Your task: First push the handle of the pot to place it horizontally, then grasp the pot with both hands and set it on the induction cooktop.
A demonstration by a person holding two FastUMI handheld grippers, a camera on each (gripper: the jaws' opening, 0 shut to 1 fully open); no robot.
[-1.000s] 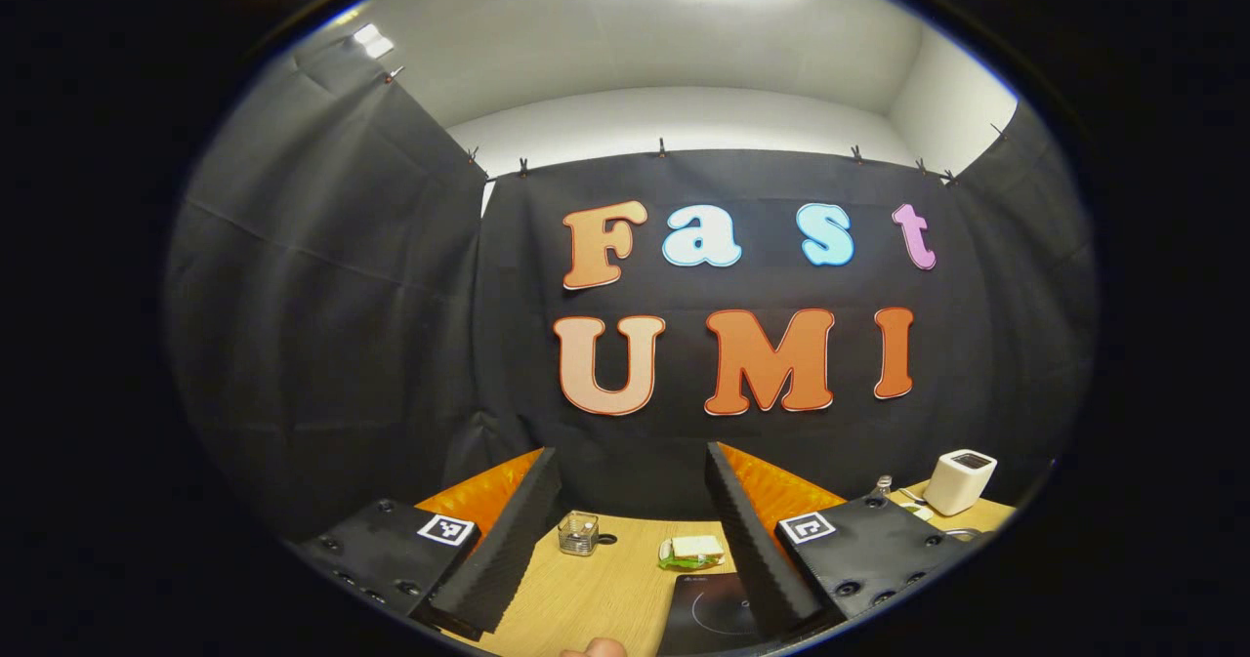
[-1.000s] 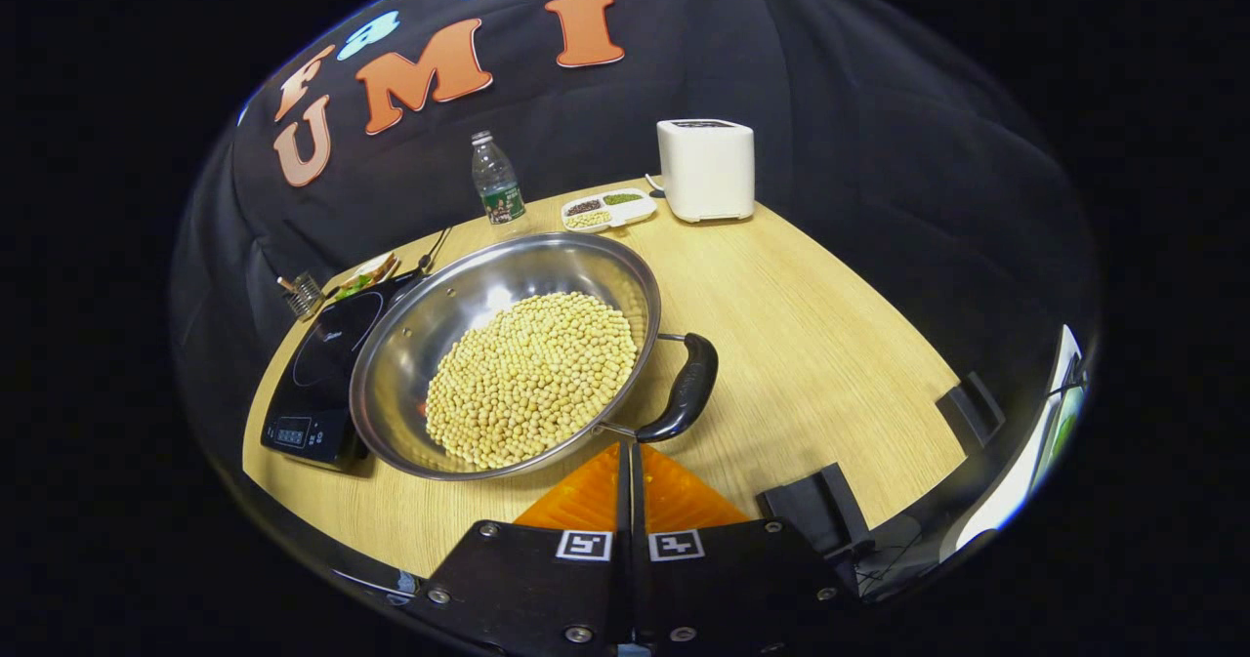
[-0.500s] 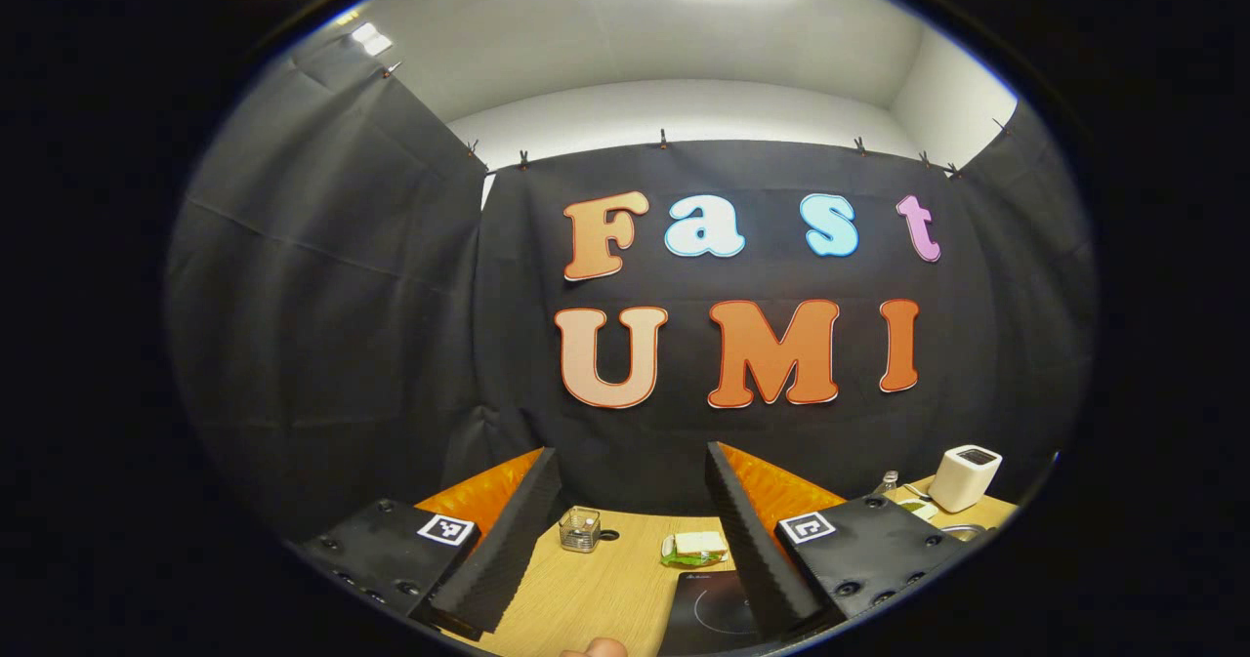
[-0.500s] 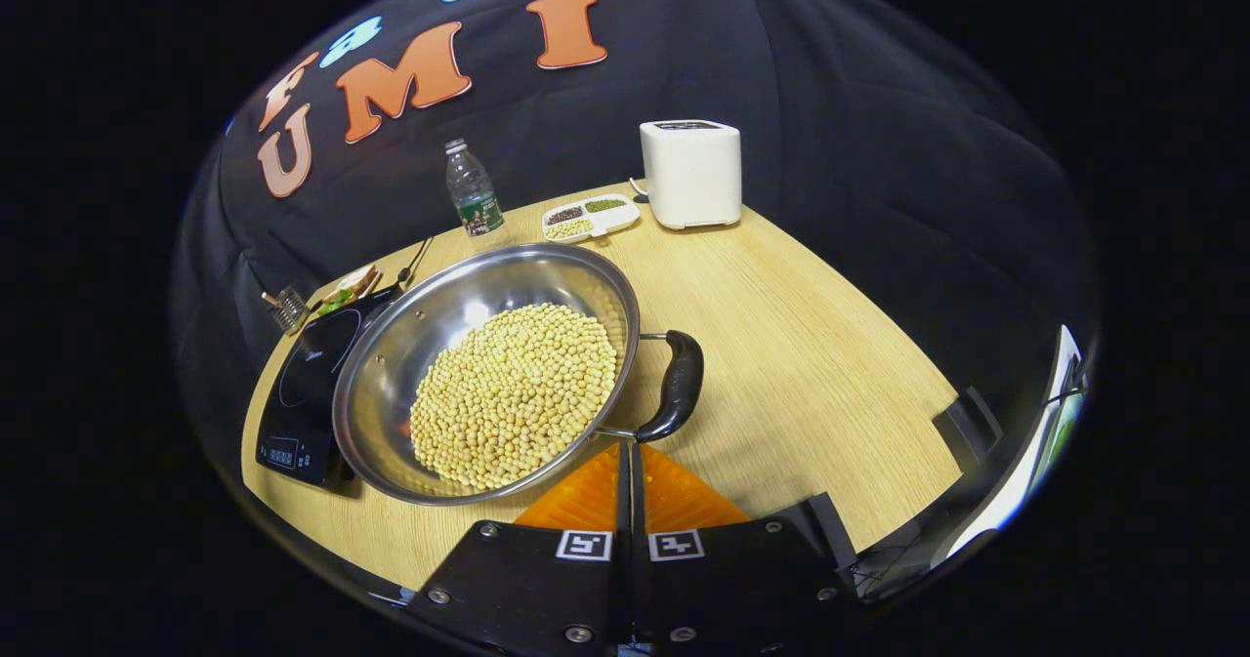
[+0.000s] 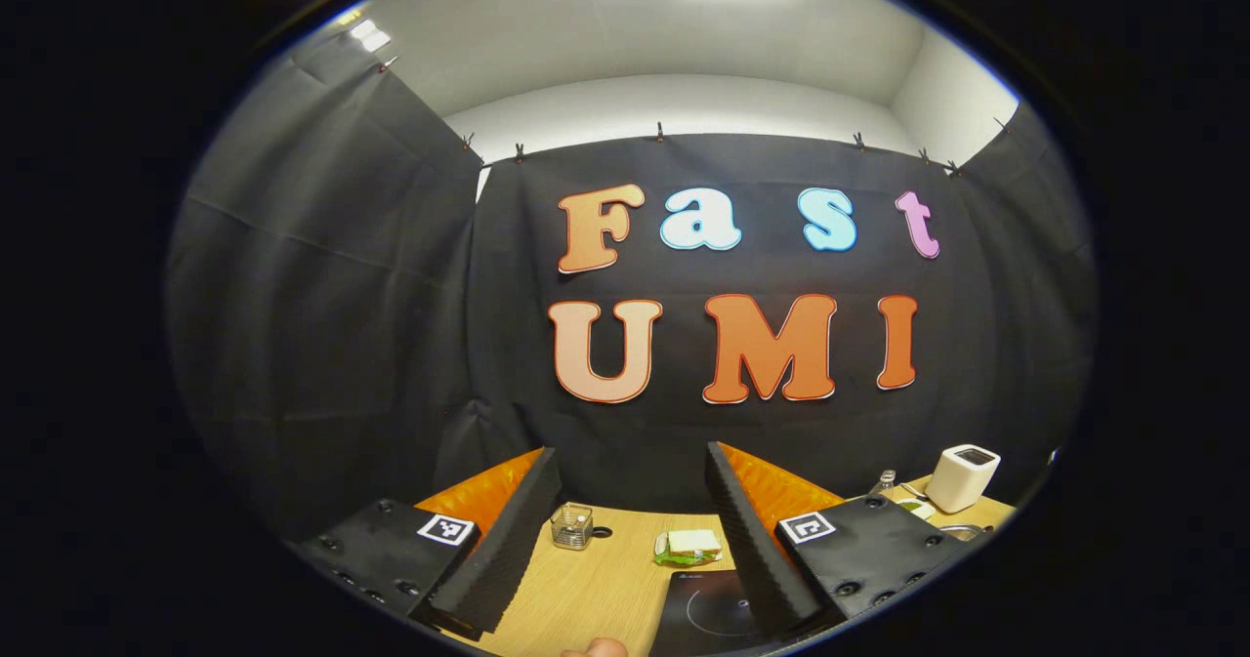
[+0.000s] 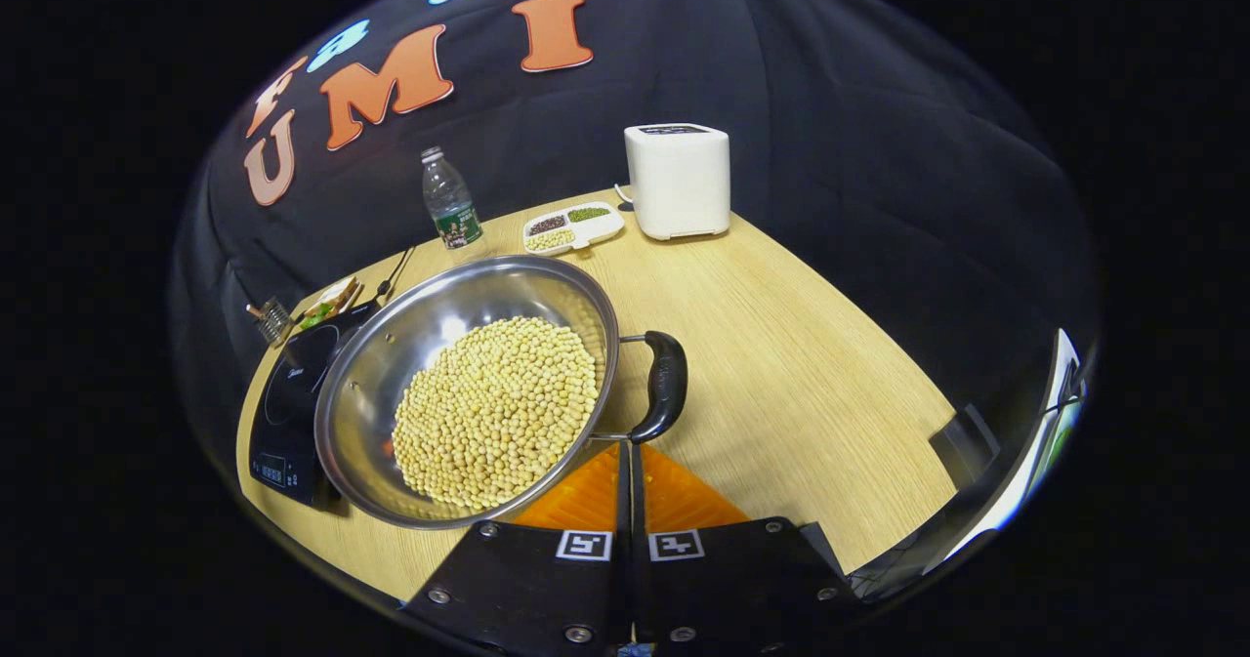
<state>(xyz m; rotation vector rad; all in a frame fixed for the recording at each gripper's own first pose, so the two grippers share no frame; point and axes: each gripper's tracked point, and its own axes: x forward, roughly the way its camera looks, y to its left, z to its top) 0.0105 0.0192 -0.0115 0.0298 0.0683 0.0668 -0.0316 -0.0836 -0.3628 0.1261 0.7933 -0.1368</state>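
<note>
Right gripper (image 6: 630, 457): jaws pressed together, tip at pot handle (image 6: 662, 385), suited to pushing. Pot (image 6: 469, 389): near front bench edge, overlapping induction cooktop (image 6: 283, 398). Left gripper (image 5: 625, 530): jaws spread, empty, raised over left end.

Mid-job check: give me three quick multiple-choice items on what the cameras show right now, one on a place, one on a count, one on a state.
1. Where is the pot?
A. Beside the induction cooktop, overlapping its edge
B. Behind the toaster
C. On the floor

2. How many compartments has the small white tray?
A. One
B. Three
C. Six

3. How are the right gripper fingers?
A. Wide apart
B. Closed together
C. Clamped on the bottle

Answers: A, its rim covers the cooktop's side; B, three fillings show; B, the fingers meet just short of the black handle.
</note>
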